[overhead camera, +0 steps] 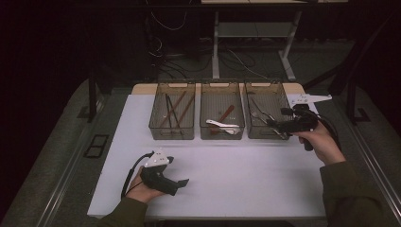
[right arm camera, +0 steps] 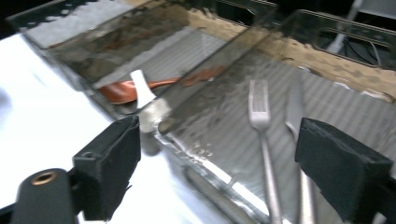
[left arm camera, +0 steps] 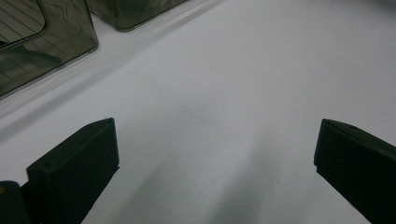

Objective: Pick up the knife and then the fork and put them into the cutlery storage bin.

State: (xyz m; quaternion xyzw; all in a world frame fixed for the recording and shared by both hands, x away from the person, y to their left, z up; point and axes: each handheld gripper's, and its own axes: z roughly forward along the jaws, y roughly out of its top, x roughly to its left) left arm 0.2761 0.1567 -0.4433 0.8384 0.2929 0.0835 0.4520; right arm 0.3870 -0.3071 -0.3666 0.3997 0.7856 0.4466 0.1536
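Three smoky see-through bins stand in a row at the back of the white table (overhead camera: 246,170). The right bin (overhead camera: 267,85) holds a metal fork (right arm camera: 259,109) and a knife (right arm camera: 294,112). My right gripper (overhead camera: 275,124) (right arm camera: 219,140) hovers at that bin's near right side, jaws open, nothing between them. The middle bin (overhead camera: 222,85) holds a white spoon (overhead camera: 222,125) (right arm camera: 142,88) and a brown spoon (overhead camera: 226,112) (right arm camera: 122,91). My left gripper (overhead camera: 182,181) (left arm camera: 215,135) rests low over bare table at the front left, open and empty.
The left bin (overhead camera: 172,85) holds brown and black chopsticks (overhead camera: 174,109). Dark floor, cables and desk legs (overhead camera: 215,52) lie beyond the table's far edge. Bin corners (left arm camera: 51,42) show at the upper left of the left gripper view.
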